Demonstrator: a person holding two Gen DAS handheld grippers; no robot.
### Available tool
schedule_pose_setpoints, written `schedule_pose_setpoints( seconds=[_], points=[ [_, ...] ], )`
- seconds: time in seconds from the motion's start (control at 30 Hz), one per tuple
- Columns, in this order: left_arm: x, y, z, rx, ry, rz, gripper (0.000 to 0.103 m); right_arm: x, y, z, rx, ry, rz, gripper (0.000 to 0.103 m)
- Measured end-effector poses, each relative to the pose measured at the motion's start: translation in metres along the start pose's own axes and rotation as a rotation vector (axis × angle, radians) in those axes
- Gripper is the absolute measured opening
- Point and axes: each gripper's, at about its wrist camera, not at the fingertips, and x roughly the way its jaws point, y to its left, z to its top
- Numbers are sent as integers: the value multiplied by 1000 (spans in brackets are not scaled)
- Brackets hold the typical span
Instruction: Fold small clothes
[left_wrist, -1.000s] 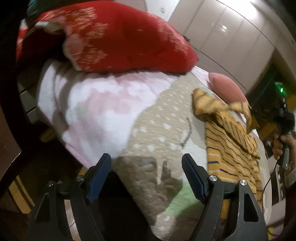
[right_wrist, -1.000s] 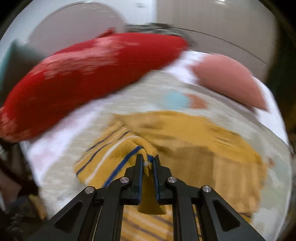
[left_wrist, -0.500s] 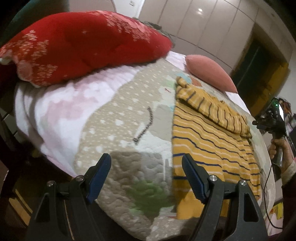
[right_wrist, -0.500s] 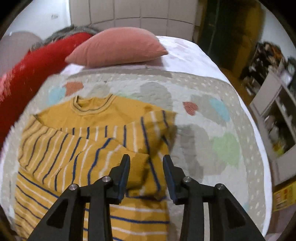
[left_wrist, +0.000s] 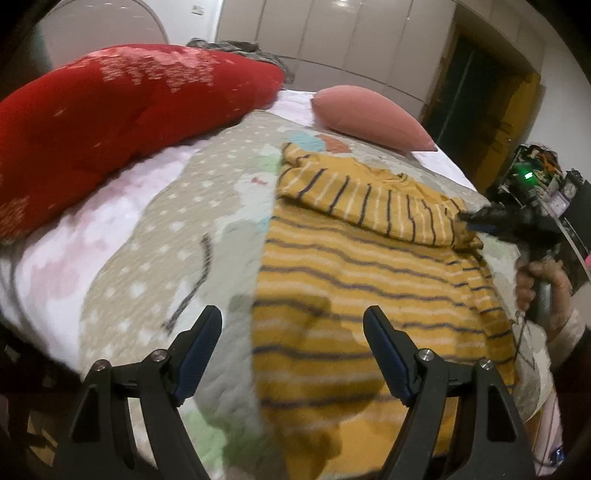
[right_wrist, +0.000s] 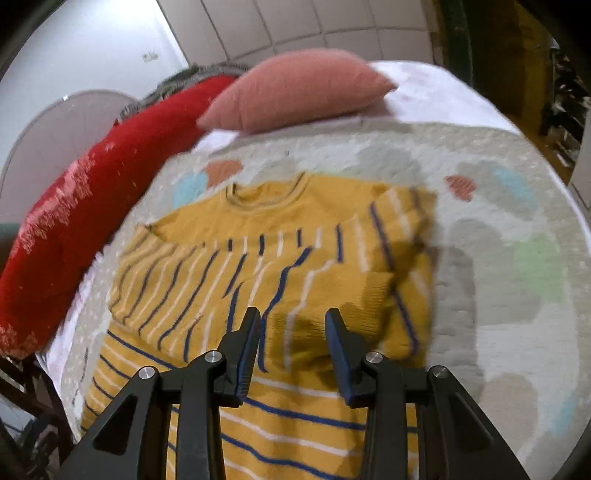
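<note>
A small yellow sweater (left_wrist: 354, 280) with navy and white stripes lies flat on the quilted bed cover (left_wrist: 155, 236), both sleeves folded across its chest. It also shows in the right wrist view (right_wrist: 295, 236). My left gripper (left_wrist: 291, 350) is open and empty, above the sweater's lower left hem. My right gripper (right_wrist: 291, 332) is open and empty, just above the folded sleeve cuff (right_wrist: 354, 306); it also shows in the left wrist view (left_wrist: 476, 221) at the sweater's right edge.
A red patterned pillow (left_wrist: 122, 118) lies along the left of the bed, also in the right wrist view (right_wrist: 81, 210). A pink cushion (left_wrist: 365, 118) sits at the head, also in the right wrist view (right_wrist: 295, 92). Cluttered shelves (left_wrist: 546, 192) stand at the right.
My right gripper let go of the sleeve, which now lies folded across the sweater, and opened wider. My left gripper swung right from the bed's edge to over the sweater's hem.
</note>
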Motion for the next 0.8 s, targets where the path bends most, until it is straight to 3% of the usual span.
schedule_pose_setpoints(
  seconds=[0.1, 0.13, 0.23, 0.3, 0.53, 0.7, 0.8],
  points=[
    [27, -7, 26, 1, 16, -17, 79, 27, -15, 2, 21, 32, -142, 42],
    [37, -8, 34, -4, 23, -25, 79, 31, -21, 2, 33, 33, -174, 55],
    [71, -11, 60, -11, 51, -44, 79, 30, -37, -1, 77, 2, -158, 56],
    [97, -17, 76, 2, 60, -50, 80, 28, -39, -4, 63, -10, -192, 56],
    [192, -33, 102, 33, 146, 6, 80, 35, -55, -13, 87, -81, -132, 65],
    [210, -33, 104, 44, 141, 19, 91, 40, -47, -20, 50, -144, -157, 74],
    [211, -36, 104, 59, 145, 38, 91, 40, -47, -21, 42, -153, -145, 78]
  ],
)
